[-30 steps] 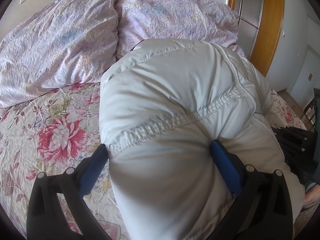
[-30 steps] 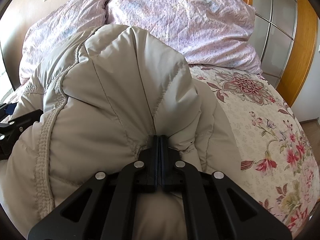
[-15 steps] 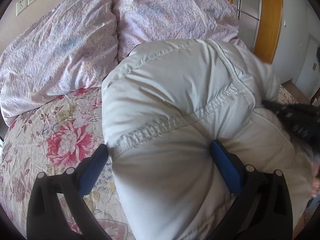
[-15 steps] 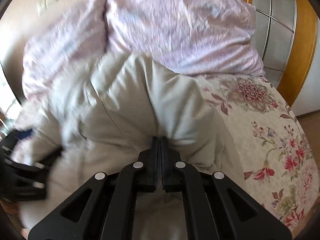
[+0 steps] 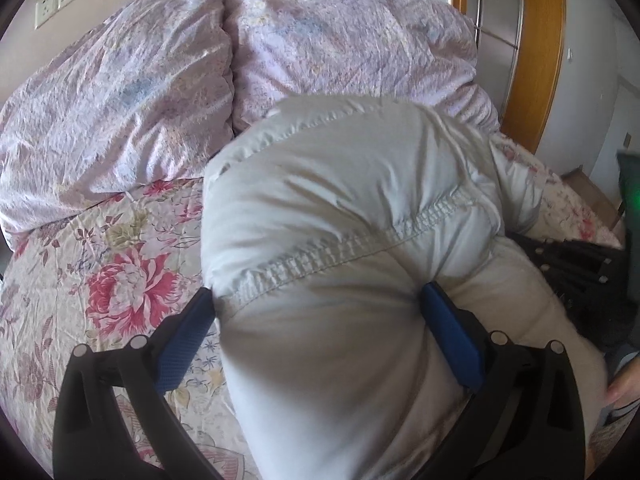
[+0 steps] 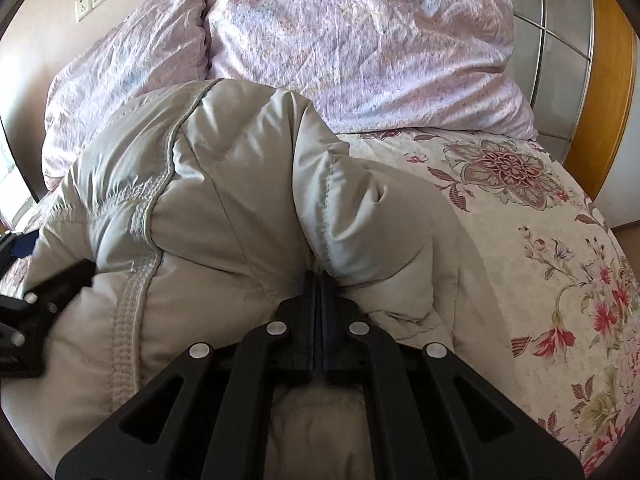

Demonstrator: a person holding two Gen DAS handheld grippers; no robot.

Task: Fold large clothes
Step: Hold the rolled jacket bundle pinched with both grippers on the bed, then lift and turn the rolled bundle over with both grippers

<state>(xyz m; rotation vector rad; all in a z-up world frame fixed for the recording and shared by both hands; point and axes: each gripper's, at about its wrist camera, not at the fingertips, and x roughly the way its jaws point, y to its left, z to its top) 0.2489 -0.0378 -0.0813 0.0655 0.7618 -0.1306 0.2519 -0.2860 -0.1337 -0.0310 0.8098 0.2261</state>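
Jacket (image 5: pixel 344 208) puffy, soft, slick. My left gripper (image 5: pixel 320 312) spans wide, pads pressing a thick fold; right gripper (image 6: pixel 319 280) pinches a seam tight.

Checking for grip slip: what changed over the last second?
Little. The puffy light-grey quilted jacket has shifted slightly against the lilac pillows. The right gripper stays shut on a pinch of it; the left gripper stays clamped around a thick fold. No release or regrasp.
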